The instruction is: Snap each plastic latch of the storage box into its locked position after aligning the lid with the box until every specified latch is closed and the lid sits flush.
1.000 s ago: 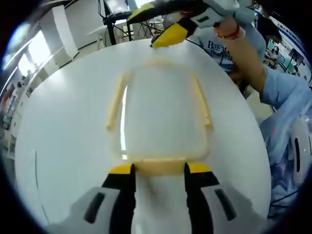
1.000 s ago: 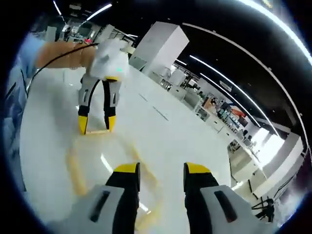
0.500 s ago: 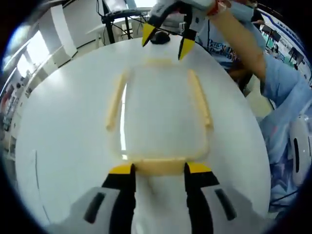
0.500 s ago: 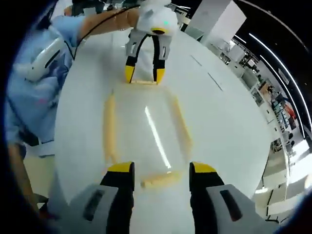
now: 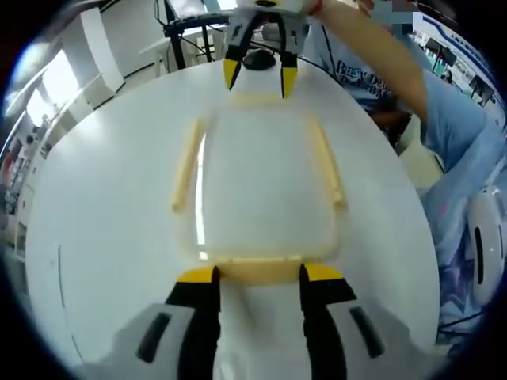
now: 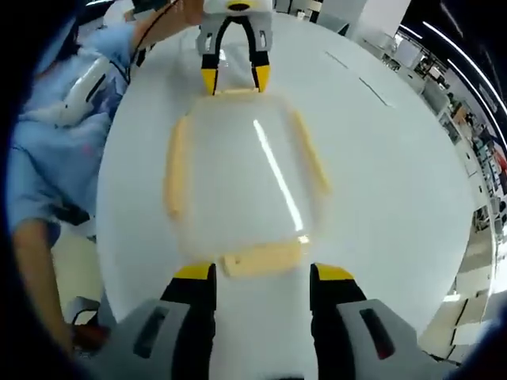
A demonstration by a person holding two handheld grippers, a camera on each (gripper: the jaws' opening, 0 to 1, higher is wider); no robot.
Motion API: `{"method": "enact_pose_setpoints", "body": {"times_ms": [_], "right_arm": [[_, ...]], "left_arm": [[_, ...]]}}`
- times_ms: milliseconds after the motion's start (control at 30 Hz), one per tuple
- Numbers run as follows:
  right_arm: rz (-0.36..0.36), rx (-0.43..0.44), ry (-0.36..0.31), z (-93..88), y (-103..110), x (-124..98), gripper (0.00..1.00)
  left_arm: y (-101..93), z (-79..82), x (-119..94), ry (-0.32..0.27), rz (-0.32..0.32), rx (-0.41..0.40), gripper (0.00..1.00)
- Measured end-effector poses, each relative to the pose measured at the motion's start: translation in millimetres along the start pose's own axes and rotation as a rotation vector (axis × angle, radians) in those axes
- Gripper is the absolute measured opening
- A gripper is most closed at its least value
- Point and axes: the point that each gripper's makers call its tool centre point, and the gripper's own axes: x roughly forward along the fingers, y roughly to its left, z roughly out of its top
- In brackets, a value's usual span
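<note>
Where the round white table [image 5: 103, 222] spreads smooth and glossy, a clear plastic storage box [image 5: 257, 186] sits near its middle, rounded at the corners, with a see-through lid [image 6: 238, 178] that catches a long streak of ceiling light. Four pale yellow latches line its edges, each a flat, matte bar: one along each long side and one at each short end. In the left gripper view, the left gripper [image 5: 258, 275] stands with its jaws apart, black with yellow tips, one on either side of the near end latch [image 5: 257, 269], the tips just beside its ends; whether they touch it cannot be told. At the far end, the right gripper [image 5: 257, 77] hangs over the other end latch [image 5: 257, 100], jaws spread, held by a person's bare forearm. In the right gripper view, that gripper's open jaws flank the end latch closest to it, which lies slightly skewed, and the left gripper shows across the box. A side latch [image 6: 175, 176] lies flat along the lid's edge. A person in a light blue shirt [image 5: 467, 150] stands at the table's edge, and desks and shelving crowd the room beyond.
</note>
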Motion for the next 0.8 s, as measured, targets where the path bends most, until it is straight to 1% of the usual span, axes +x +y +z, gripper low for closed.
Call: {"method": "enact_pose_setpoints", "body": {"times_ms": [167,267,400,567,600,700,800], "right_arm": [[0.050,-0.035,0.009,2.5,0,6,0.47],[0.098,-0.053,0.014,3.6,3,10,0.46],[0.144,-0.084,0.011,4.6,4,12,0.44],[0.162,-0.117,0.004,8.3,6,14,0.42],[0.165,-0.122,0.002,8.0,4,13,0.41],[0.170,-0.123,-0.010,9.5,4,13,0.41],[0.167,-0.122,-0.007,11.0,5,13,0.41]], "left_arm": [[0.0,0.4,0,0.002,0.000,0.001,0.39],[-0.1,0.5,1,0.007,0.000,0.003,0.39],[-0.1,0.3,1,0.007,-0.006,0.016,0.39],[-0.1,0.6,0,-0.009,-0.014,0.033,0.40],[0.1,0.4,1,-0.010,-0.015,0.033,0.40],[0.6,0.1,1,-0.004,-0.008,0.027,0.40],[1.4,0.3,2,-0.001,0.001,0.013,0.40]]}}
